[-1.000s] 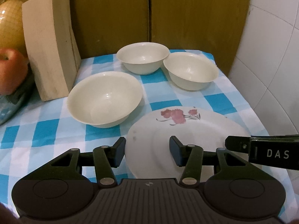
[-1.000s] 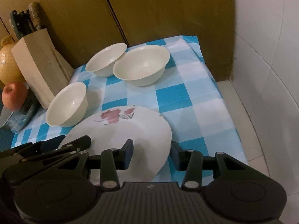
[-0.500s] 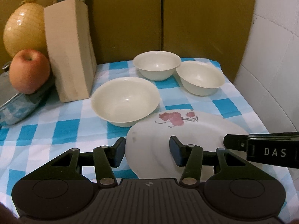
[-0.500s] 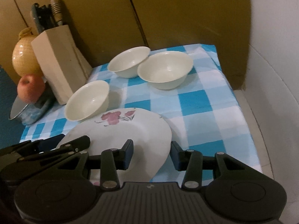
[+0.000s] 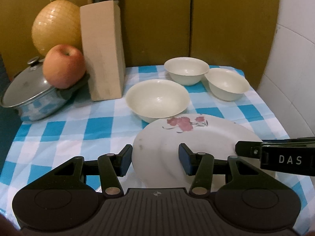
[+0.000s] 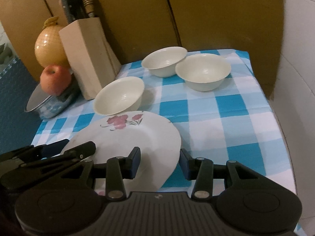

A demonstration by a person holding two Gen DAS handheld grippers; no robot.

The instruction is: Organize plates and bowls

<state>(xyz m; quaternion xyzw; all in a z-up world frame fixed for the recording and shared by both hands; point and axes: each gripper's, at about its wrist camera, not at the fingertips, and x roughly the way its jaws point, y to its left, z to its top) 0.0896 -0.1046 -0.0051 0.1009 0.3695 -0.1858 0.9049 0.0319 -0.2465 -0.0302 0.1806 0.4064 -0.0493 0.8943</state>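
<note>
A table covered by a blue-and-white checked cloth (image 5: 65,137). On it: three cream bowls, one at center (image 5: 157,99) and two at one o'clock, touching (image 5: 186,72) (image 5: 226,83). A wooden knife block (image 5: 102,49) stands at eleven o'clock, with a lidded steel pot (image 5: 33,96) at nine o'clock.

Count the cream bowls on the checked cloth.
3: one bowl beside the knife block and just behind the floral plate, two at the back, back-left bowl and back-right bowl. None stacked.
</note>
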